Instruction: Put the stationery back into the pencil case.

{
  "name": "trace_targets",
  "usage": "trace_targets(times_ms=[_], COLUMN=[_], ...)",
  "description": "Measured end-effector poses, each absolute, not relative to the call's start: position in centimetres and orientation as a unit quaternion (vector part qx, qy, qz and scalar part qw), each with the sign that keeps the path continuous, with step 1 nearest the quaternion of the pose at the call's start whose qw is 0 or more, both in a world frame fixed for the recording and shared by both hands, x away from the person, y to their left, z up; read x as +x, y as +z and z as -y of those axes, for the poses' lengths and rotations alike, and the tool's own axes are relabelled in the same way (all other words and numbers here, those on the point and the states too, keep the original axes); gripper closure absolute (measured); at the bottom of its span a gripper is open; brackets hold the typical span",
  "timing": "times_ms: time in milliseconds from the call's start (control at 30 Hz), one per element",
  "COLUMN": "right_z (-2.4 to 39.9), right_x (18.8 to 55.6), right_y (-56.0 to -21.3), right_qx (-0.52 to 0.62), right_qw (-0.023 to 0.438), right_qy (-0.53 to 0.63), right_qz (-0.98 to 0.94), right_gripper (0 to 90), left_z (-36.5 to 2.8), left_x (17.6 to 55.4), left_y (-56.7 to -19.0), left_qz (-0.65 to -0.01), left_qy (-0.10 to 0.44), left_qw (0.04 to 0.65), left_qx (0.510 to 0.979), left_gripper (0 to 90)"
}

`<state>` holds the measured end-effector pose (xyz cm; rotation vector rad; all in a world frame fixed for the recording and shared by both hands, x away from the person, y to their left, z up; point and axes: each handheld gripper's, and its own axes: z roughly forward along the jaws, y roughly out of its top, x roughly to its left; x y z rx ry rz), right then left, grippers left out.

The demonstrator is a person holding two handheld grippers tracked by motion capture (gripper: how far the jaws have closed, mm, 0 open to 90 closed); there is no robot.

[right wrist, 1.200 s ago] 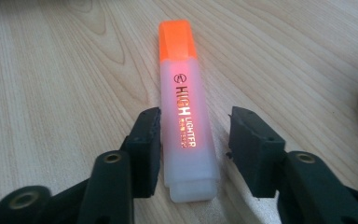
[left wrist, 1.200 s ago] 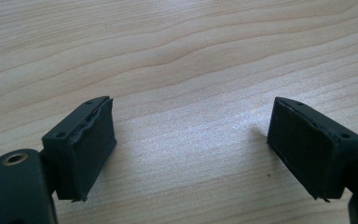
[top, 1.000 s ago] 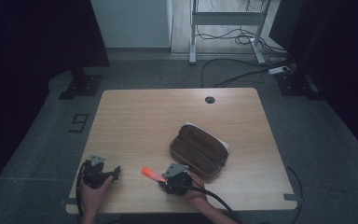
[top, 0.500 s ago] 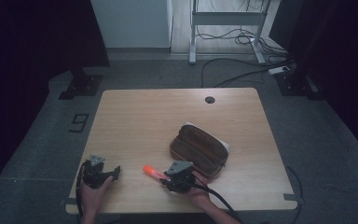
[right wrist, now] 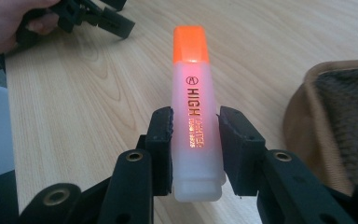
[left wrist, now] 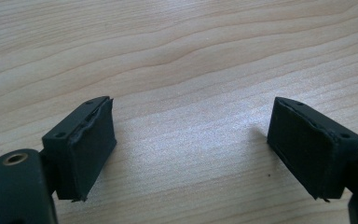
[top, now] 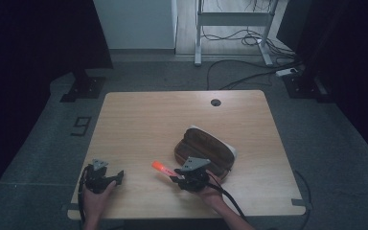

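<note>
**Highlighter held clear of the case, right tool shifted toward it**

Compared with the frame one second earlier, the right tool and its orange highlighter have moved slightly rightward, closer to the brown pencil case; the left tool has kept its place near the front-left corner of the desk. The right tool pinches the highlighter across its translucent barrel, cap pointing away from the jaws. The left tool stands spread, nothing between its jaws. Judged from this, the pick-up is done; carrying the highlighter to the case, which seems the aim, remains. The right gripper view resolves the grip point, the barrel lettering and the case's dark woven interior, which the high view leaves indistinct. The high view supplies the layout: case right of centre, highlighter just left of it, tools well apart.
</note>
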<state>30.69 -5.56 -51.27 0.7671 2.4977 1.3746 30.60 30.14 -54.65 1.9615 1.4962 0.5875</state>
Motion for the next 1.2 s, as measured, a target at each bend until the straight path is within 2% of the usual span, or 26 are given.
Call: trace_targets(times_ms=[1200], right_z=[11.6], right_x=[32.7], right_y=[-47.8], right_qx=[0.297], right_qw=[0.117], right_qy=[0.487], right_qz=[-0.813], right_gripper=[65.3], left_z=[-30.1], left_x=[30.6], left_y=[-54.6], left_qz=[-0.563], left_qy=[0.221], left_qw=[0.298], left_qx=[0.738], left_gripper=[14.8])
